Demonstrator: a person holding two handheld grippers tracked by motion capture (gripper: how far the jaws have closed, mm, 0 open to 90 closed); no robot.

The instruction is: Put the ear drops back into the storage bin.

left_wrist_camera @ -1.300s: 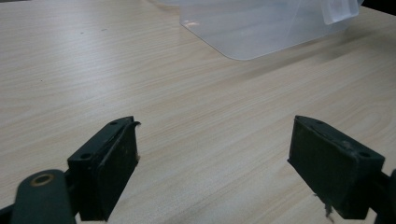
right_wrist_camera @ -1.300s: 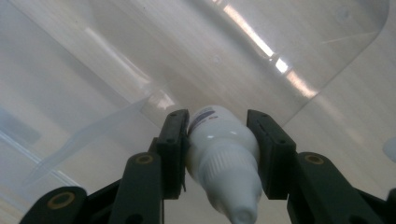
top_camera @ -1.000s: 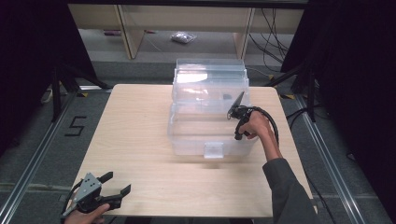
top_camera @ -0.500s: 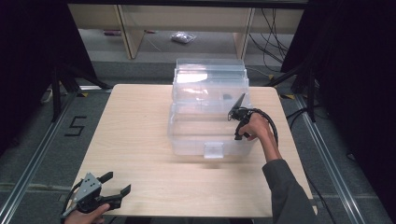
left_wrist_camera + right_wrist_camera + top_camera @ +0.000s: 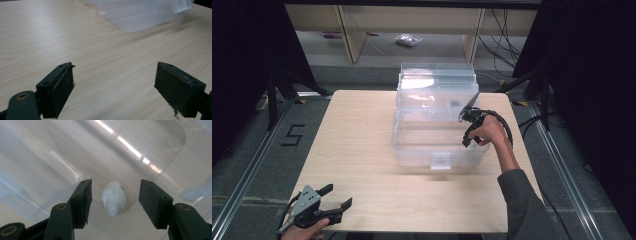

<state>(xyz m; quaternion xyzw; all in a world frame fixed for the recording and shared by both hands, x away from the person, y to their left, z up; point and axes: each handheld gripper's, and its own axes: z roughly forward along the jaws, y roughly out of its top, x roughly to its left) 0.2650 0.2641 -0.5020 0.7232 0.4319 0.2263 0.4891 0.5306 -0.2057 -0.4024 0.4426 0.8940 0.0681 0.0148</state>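
A clear plastic bin [image 5: 437, 145] stands on the wooden table [image 5: 357, 130], right of its middle. My right gripper [image 5: 460, 111] reaches down into the bin from its right side, held by a hand. In the right gripper view a small white nozzle-tipped bottle [image 5: 113, 197] lies on the bin floor [image 5: 75, 152] between the jaws. The right gripper [image 5: 115, 200] is open; its jaws have just been opening and neither pad touches the bottle. My left gripper [image 5: 338, 196] rests open at the table's front left corner, nothing in it [image 5: 113, 82]. The bin's corner [image 5: 140, 15] lies beyond it.
A pale blurred shape [image 5: 195, 191] lies at the right inside the bin. Behind the table stand a low shelf [image 5: 412, 20] and a small bag [image 5: 408, 40] on the floor. A "5" mark [image 5: 294, 135] is on the floor at the left. Bare wood spans the table's left half.
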